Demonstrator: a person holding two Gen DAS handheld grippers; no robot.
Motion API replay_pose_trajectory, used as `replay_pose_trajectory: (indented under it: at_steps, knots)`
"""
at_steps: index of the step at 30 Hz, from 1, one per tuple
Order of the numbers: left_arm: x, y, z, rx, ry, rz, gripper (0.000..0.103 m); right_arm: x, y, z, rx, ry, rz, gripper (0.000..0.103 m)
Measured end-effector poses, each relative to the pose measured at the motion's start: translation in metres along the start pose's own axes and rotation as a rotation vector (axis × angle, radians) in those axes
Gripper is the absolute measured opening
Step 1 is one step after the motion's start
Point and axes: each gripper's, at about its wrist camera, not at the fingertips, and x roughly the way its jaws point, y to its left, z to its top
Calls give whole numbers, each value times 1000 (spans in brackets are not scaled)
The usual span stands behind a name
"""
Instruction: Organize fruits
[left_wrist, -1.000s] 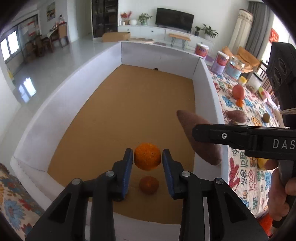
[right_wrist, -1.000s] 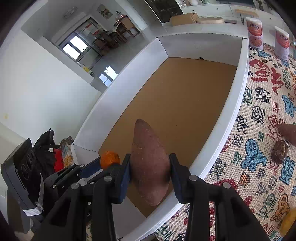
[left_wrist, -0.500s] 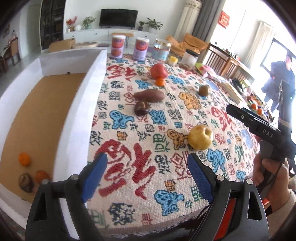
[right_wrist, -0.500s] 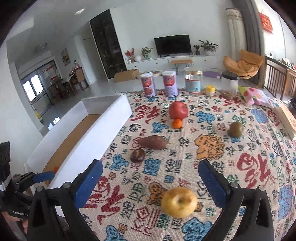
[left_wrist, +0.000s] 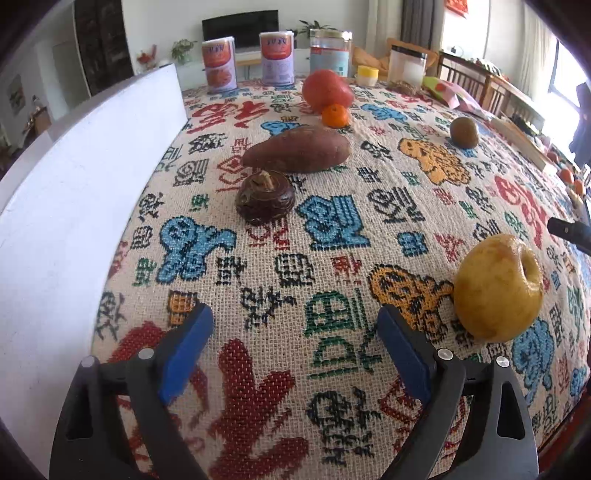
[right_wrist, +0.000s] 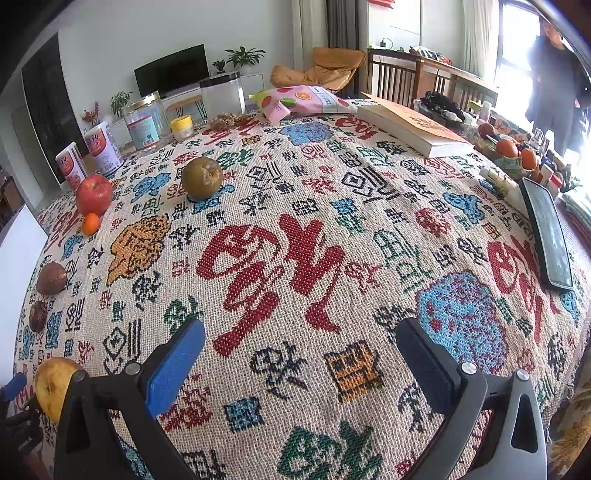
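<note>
My left gripper (left_wrist: 295, 328) is open and empty, low over the patterned tablecloth (left_wrist: 332, 266). Ahead of it lie a dark brown round fruit (left_wrist: 265, 199), a sweet potato (left_wrist: 297, 149), a small orange (left_wrist: 335, 115) and a red apple (left_wrist: 325, 90). A yellow apple (left_wrist: 498, 286) sits just right of its right finger. A brown pear (left_wrist: 464, 132) lies farther right. My right gripper (right_wrist: 301, 341) is open and empty over bare cloth. The pear (right_wrist: 202, 176), red apple (right_wrist: 94, 195), small orange (right_wrist: 90, 224) and yellow apple (right_wrist: 55, 382) lie to its left.
The white box wall (left_wrist: 74, 192) rises along the left. Cans and jars (left_wrist: 279, 57) stand at the table's far edge. A book (right_wrist: 413, 125), snack bag (right_wrist: 303, 99), black phone (right_wrist: 548, 236) and a bowl of oranges (right_wrist: 513, 151) lie on the right.
Both grippers let their fruit go in the box, opened, and swung from over the box to low over the tablecloth. The orange and sweet potato are out of view now.
</note>
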Motion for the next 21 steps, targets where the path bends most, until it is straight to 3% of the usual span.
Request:
replay_pose_trajectory:
  at_steps: [4,5,7,21]
  knots:
    - [2,-1,0,10,-3,-3,97,29,-6,-13,6,29,-41,103]
    - [2,-1,0,11,0,-3,98,25,-7,-12,4,3,-34,103]
    - [4,-2,1,12,2,-4,99,31,-7,-12,3,34,-47,103]
    - [4,-3,1,13,2,-3,99,32,-6,-13,0,34,-45,103]
